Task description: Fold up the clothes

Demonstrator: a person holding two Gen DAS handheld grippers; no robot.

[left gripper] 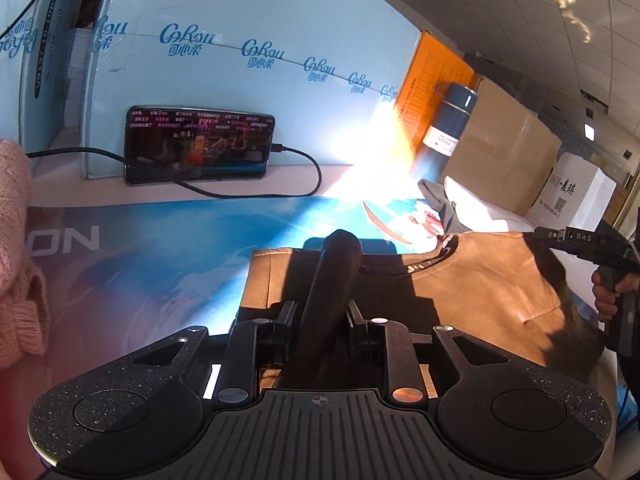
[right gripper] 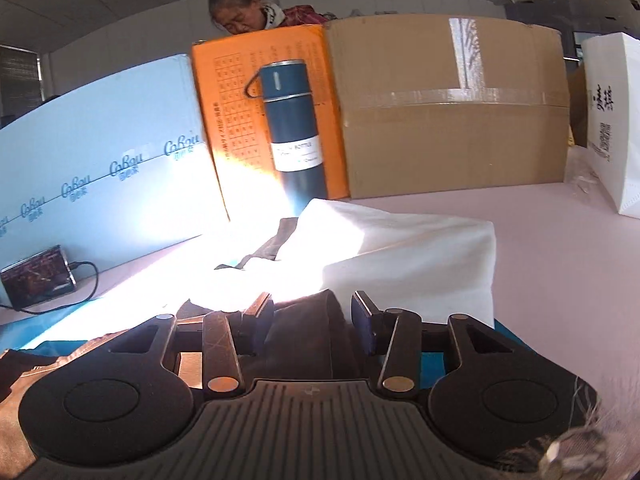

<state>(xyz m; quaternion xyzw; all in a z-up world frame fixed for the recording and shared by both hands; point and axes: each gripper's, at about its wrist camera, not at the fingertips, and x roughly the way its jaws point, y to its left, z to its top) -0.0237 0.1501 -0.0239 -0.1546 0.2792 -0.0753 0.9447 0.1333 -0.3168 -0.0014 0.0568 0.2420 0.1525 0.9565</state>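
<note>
A brown garment (left gripper: 472, 280) lies partly folded on the blue mat (left gripper: 160, 264). My left gripper (left gripper: 320, 312) is shut on a dark roll of the brown garment's fabric that rises between its fingers. My right gripper (right gripper: 312, 312) is shut on a fold of the same brown garment (right gripper: 300, 332). It also shows at the right edge of the left wrist view (left gripper: 576, 240), at the garment's far corner. A folded white cloth (right gripper: 400, 248) lies just beyond my right gripper.
A phone (left gripper: 200, 144) with a cable leans on a pale blue box (left gripper: 248, 80). A blue bottle (right gripper: 294, 132), an orange box (right gripper: 228, 112) and a cardboard box (right gripper: 452, 108) stand behind. A pink knit (left gripper: 16, 256) lies at left. A person (right gripper: 240, 12) is behind the boxes.
</note>
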